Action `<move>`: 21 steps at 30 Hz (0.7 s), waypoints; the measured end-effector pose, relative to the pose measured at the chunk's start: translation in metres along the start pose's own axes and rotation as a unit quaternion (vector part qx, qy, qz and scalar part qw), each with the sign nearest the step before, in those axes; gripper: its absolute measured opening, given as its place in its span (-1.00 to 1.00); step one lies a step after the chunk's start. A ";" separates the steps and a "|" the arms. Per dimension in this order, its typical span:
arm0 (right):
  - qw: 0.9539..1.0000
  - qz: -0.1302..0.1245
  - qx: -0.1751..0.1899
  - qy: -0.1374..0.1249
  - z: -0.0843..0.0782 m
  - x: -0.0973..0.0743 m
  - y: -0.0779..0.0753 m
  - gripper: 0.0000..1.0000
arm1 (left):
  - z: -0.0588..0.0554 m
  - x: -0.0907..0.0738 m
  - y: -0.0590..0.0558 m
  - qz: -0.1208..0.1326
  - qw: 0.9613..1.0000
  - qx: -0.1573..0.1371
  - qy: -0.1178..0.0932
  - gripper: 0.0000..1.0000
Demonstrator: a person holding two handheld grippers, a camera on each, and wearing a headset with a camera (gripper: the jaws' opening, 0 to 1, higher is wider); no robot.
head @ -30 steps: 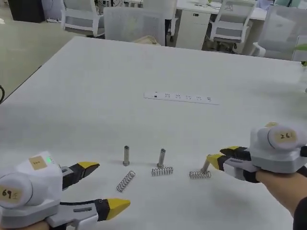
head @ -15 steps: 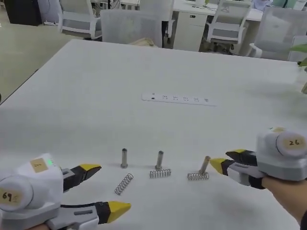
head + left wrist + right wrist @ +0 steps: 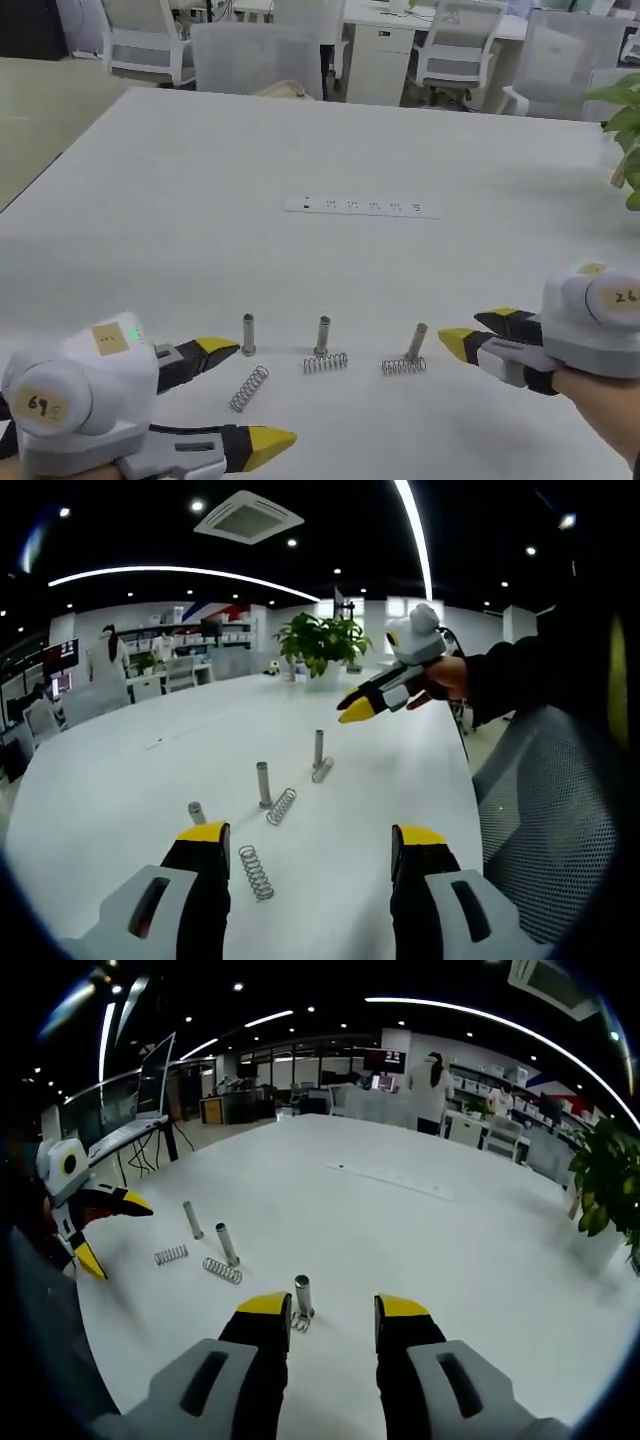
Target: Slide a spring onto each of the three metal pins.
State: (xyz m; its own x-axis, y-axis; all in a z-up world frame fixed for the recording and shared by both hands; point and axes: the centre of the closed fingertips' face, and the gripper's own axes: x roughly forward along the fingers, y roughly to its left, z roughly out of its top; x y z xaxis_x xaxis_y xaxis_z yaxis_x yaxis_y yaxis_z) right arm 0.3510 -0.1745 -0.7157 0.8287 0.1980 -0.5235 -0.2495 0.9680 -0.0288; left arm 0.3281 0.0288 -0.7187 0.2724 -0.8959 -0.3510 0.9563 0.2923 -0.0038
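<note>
The left gripper point(image 3: 262, 392) and right gripper point(image 3: 462, 326) both gape, holding nothing. Three pins point(image 3: 323, 335) stand on the table point(image 3: 300, 150), with a spring point(image 3: 325, 362) lying beside each. I'd worry the right gripper's jaw knocks the nearest pin point(image 3: 417, 341) over, or rolls its spring away.

Pins: left pin point(image 3: 248, 334), middle pin point(image 3: 323, 335) and right pin point(image 3: 417, 341), standing in a row.
Springs: left spring point(image 3: 249, 388) angled; middle spring point(image 3: 325, 362) and right spring point(image 3: 403, 367) lying at their pins' bases.
Left gripper point(image 3: 254, 392): near left, jaws spread wide.
Right gripper point(image 3: 472, 328): jaws parted, tips just right of right pin.
Power strip point(image 3: 360, 207): farther back.
</note>
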 end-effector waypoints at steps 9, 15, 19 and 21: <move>1.000 -0.004 -0.006 -0.007 0.004 -0.014 0.002 -0.32 | 0.008 0.026 -0.017 -0.053 0.998 0.023 0.009 0.21; 1.000 -0.008 -0.007 -0.009 0.001 -0.024 0.003 -0.30 | 0.012 0.043 -0.025 -0.078 0.996 0.033 0.012 0.20; 1.000 -0.010 -0.007 -0.011 0.001 -0.029 0.005 -0.29 | 0.016 0.056 -0.028 -0.089 0.995 0.035 0.012 0.18; 1.000 -0.011 -0.007 -0.011 0.001 -0.031 0.006 -0.28 | 0.017 0.062 -0.029 -0.092 0.995 0.036 0.012 0.17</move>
State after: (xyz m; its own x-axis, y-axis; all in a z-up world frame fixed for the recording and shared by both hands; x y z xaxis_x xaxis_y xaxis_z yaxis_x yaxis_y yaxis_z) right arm 0.3242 -0.1748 -0.6986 0.8444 0.1807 -0.5043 -0.2388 0.9696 -0.0524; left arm 0.3193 -0.0413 -0.7241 0.0895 -0.9234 -0.3733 0.9952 0.0977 -0.0033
